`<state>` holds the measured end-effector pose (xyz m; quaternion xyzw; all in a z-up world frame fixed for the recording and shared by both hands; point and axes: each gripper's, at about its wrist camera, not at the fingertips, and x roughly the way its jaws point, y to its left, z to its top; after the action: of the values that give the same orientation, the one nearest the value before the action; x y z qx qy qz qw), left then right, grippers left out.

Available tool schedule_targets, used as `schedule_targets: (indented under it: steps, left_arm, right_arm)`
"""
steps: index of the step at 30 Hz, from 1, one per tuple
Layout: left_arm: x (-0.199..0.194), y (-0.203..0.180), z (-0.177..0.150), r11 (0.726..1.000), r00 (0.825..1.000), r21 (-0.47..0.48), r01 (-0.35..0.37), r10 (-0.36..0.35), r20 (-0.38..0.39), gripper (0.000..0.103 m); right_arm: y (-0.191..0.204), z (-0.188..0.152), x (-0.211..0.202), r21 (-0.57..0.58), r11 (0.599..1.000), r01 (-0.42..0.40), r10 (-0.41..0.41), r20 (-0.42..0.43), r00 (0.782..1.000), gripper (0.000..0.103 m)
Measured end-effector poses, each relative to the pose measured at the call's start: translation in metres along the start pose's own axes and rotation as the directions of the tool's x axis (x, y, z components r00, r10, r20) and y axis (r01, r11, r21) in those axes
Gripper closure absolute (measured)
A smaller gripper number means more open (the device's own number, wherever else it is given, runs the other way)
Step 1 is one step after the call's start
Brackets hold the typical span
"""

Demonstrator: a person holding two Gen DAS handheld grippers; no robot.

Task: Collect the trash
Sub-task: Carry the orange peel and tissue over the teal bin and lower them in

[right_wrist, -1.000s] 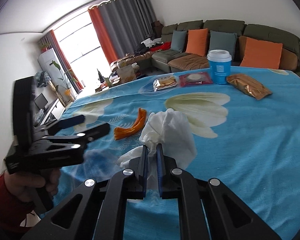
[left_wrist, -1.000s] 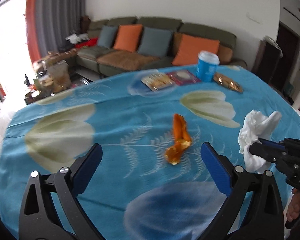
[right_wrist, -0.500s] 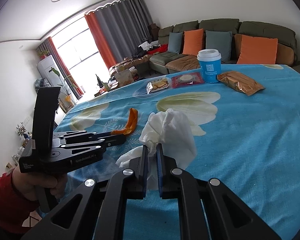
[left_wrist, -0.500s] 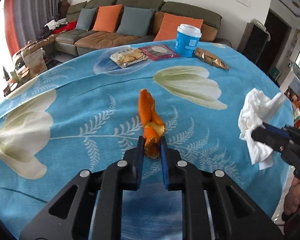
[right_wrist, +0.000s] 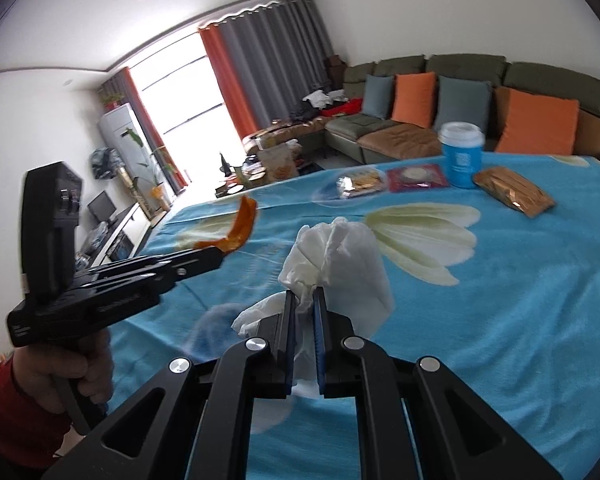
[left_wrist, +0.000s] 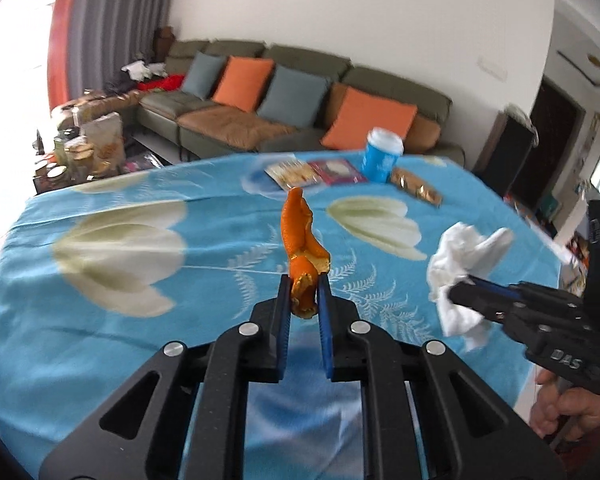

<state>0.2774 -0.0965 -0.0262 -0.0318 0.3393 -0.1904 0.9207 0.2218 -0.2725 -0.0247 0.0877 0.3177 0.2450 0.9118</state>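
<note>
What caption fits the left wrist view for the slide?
Left gripper clamps an orange peel above the blue floral tablecloth; right gripper holds crumpled tissue.

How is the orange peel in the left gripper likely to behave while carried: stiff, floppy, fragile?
Probably fairly stiff: the orange peel stands up past the left gripper without drooping. Likely light, since a pinch at one end holds it. Its curled, ragged edges suggest that it could tear or slip.

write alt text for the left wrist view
The left claw is shut on an orange peel, lifted above a blue floral tablecloth. At right, the right claw grips a crumpled white tissue.
</note>
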Motion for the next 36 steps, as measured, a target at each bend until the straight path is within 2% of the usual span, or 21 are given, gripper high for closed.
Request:
schedule_targets:
  steps: [6,11,18,21,24,32,36]
  left_arm:
    - [-0.070,0.024,-0.015,0.996,0.990,-0.054,-0.077,0.083,0.111,0.090]
    - [-0.130,0.048,-0.034,0.980,0.967,-0.111,-0.166,0.184,0.177,0.090]
    - [-0.204,0.077,-0.067,0.943,0.923,-0.199,-0.268,0.311,0.227,0.090]
    - [-0.230,0.085,-0.079,0.929,0.908,-0.230,-0.290,0.343,0.240,0.090]
    - [-0.255,0.093,-0.092,0.908,0.886,-0.258,-0.330,0.392,0.248,0.090]
    - [-0.312,0.112,-0.119,0.862,0.837,-0.322,-0.392,0.479,0.264,0.090]
    - [-0.334,0.124,-0.130,0.841,0.816,-0.347,-0.415,0.513,0.266,0.090]
  right_arm:
    - [0.039,0.005,0.005,-0.076,0.995,-0.069,0.069,-0.002,0.998,0.096]
    - [0.075,0.011,0.007,-0.148,0.981,-0.129,0.130,-0.003,0.992,0.096]
    - [0.125,0.016,0.002,-0.239,0.952,-0.192,0.200,0.006,0.980,0.096]
    - [0.144,0.017,-0.001,-0.270,0.938,-0.215,0.226,0.010,0.974,0.096]
    - [0.163,0.018,-0.002,-0.294,0.926,-0.235,0.248,0.009,0.969,0.096]
    - [0.216,0.022,0.000,-0.378,0.878,-0.295,0.318,-0.001,0.948,0.096]
    - [0.240,0.024,0.011,-0.402,0.854,-0.331,0.348,-0.031,0.937,0.096]
